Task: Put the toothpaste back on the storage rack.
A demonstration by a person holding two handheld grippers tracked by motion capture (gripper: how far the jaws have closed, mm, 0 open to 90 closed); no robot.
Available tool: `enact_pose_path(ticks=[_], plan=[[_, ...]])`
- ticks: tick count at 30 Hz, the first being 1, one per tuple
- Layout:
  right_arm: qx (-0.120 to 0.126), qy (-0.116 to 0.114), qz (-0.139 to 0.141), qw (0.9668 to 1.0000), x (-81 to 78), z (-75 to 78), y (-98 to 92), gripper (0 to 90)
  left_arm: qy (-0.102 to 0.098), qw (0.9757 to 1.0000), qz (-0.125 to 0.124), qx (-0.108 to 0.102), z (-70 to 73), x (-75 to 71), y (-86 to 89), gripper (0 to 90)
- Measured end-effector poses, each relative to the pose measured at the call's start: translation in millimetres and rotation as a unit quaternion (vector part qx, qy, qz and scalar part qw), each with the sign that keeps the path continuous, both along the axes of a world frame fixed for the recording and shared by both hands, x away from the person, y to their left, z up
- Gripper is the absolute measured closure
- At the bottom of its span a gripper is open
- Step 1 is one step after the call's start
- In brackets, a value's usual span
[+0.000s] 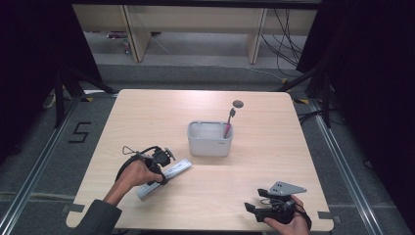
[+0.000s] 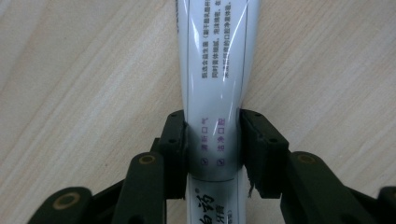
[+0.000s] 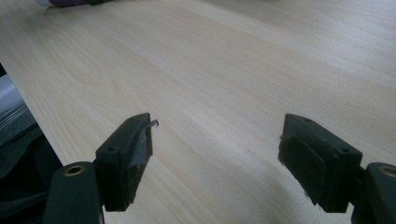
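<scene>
A white toothpaste tube [image 1: 169, 174] with printed text lies flat on the wooden table [image 1: 254, 166] at the front left. My left gripper [image 1: 157, 175] comes down on it from above. In the left gripper view both black pads press the sides of the toothpaste tube [image 2: 215, 70], so the left gripper [image 2: 214, 140] is shut on it. My right gripper [image 1: 252, 210] sits low near the front right edge and points left. In the right gripper view the right gripper [image 3: 215, 140] stands wide open with only bare wood between its jaws.
A grey rectangular bin [image 1: 210, 146] stands mid-table, with a pink toothbrush [image 1: 229, 125] upright in its right corner. A small round dark hole [image 1: 238, 104] marks the table's far side. Black curtains and stands flank the table.
</scene>
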State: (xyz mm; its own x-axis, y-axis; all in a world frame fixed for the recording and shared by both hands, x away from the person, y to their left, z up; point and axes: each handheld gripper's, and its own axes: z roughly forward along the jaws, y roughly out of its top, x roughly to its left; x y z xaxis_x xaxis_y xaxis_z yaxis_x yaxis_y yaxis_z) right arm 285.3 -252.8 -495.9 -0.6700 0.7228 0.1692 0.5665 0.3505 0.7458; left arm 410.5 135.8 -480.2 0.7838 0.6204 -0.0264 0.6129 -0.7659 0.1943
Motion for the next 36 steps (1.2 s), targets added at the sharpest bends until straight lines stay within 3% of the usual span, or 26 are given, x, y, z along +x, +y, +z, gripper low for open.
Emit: enact_pose_path(ticks=[4,7,8,10,14,16,24,25,32,34,36], plan=[[0.002,0.000,0.001,1.0000,0.4,-0.3,-0.1,26.3,-0.002,0.9999,-0.014,0.009,1.7,-0.4,-2.4,66.7],[0.006,0.011,-0.002,0.9999,-0.7,-0.5,0.8,26.3,-0.014,0.9995,-0.022,0.017,2.8,-3.4,-4.8,68.1],[0.001,0.000,0.001,1.0000,0.2,-0.4,0.0,26.3,-0.015,0.9995,-0.023,0.018,3.0,-3.9,-5.2,68.7],[0.001,0.000,0.002,1.0000,0.5,-0.6,-0.1,26.3,-0.018,0.9994,-0.023,0.019,3.7,-4.8,-5.2,69.4],[0.008,0.015,-0.003,0.9998,-0.9,-0.2,1.0,26.3,-0.026,0.9991,-0.029,0.019,4.8,-6.8,-5.6,70.6],[0.002,0.001,0.000,1.0000,0.7,-0.5,-0.6,26.3,-0.030,0.9991,-0.026,0.011,4.9,-8.0,-4.6,71.5],[0.002,0.002,0.000,1.0000,0.7,-0.6,-0.5,26.4,-0.046,0.9986,-0.025,-0.008,8.2,-11.2,1.0,72.1],[0.005,-0.002,-0.002,1.0000,1.4,-0.9,-0.5,26.4,-0.052,0.9982,-0.020,-0.022,11.5,-11.7,4.5,72.1],[0.011,0.008,-0.009,0.9999,0.2,-0.7,-0.1,26.4,-0.069,0.9966,-0.004,-0.045,18.8,-12.8,15.7,72.2],[0.006,0.000,-0.005,1.0000,1.9,-1.6,-0.6,26.4,-0.080,0.9953,-0.002,-0.056,23.1,-11.7,20.2,72.2],[0.004,-0.003,-0.007,1.0000,1.2,-1.0,-0.7,26.6,-0.095,0.9923,0.017,-0.077,28.7,-10.7,25.3,72.1]])
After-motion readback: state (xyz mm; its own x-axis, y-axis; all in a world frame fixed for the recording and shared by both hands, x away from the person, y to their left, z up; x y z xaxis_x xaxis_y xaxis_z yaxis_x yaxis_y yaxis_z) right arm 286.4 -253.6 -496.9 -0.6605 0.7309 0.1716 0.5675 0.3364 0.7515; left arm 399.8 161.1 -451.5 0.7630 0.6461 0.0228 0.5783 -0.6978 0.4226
